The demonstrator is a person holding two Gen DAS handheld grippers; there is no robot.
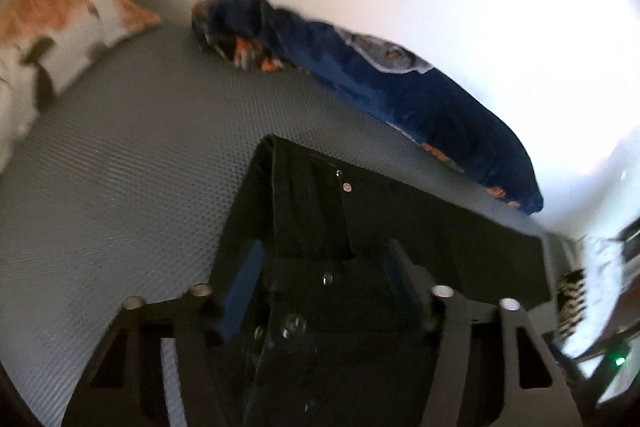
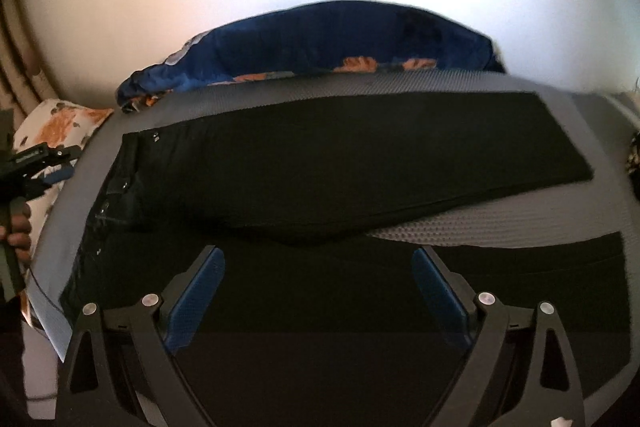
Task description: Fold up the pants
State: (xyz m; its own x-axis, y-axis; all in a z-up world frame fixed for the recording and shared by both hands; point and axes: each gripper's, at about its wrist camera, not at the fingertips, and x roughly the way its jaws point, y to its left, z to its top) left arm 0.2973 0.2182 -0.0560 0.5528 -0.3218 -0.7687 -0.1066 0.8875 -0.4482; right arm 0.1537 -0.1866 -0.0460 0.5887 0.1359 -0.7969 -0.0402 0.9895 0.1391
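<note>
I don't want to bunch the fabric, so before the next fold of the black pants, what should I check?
1. Left gripper over the waistband of the black pants: ok.
2. Left gripper's grip on the fabric: cannot tell.
3. Right gripper open above the near leg: ok.
4. Legs laid one on the other: not ok, they splay apart.
5. Blue blanket apart from the pants: ok.
6. Grey mattress bare beside the waistband: ok.

- The left wrist view sits low and close over the waistband end of the black pants [image 1: 360,227], facing along them toward the blue blanket [image 1: 400,83]
- The right wrist view looks across the pants [image 2: 320,163] from their near long side, farther back
- Both share pants, blanket, grey mattress [image 1: 120,155] and patterned pillow [image 2: 60,127]
</note>
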